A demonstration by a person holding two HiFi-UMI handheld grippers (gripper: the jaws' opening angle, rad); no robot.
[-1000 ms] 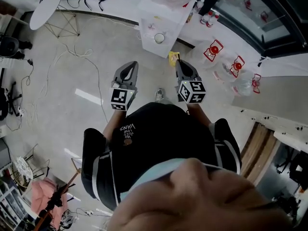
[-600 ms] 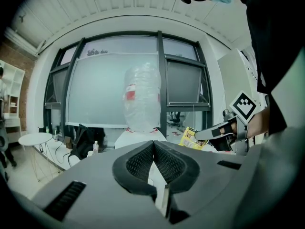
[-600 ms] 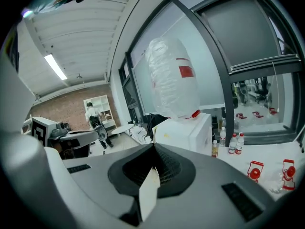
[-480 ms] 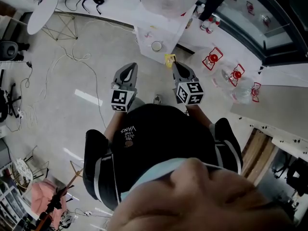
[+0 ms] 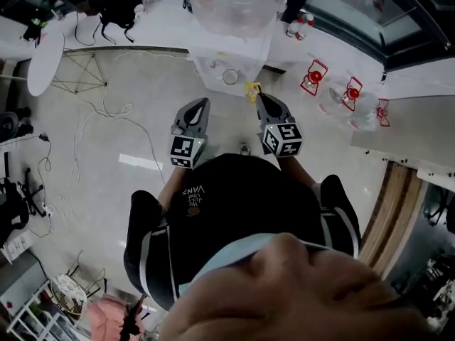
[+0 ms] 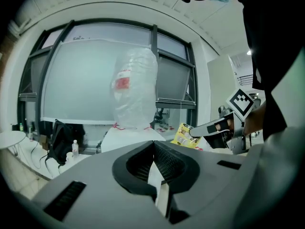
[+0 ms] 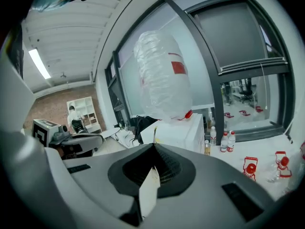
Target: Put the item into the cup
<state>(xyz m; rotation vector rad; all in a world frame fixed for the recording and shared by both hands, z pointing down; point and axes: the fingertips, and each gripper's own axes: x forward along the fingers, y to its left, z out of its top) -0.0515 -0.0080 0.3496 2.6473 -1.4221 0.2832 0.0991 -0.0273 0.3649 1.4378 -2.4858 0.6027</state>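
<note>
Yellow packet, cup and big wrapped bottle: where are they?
yellow packet (image 5: 252,89): head view, middle of the packet.
cup (image 5: 229,77): head view, its open top.
big wrapped bottle (image 6: 136,87): left gripper view, middle of its body.

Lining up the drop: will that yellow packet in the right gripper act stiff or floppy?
Probably light: the yellow packet looks thin and flat, pinched by one edge in the right gripper. It sticks out without drooping, so likely fairly stiff.

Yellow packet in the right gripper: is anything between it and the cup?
Nothing visible. The yellow packet, pinched in the right gripper, has only open air to the cup on the white table.
</note>
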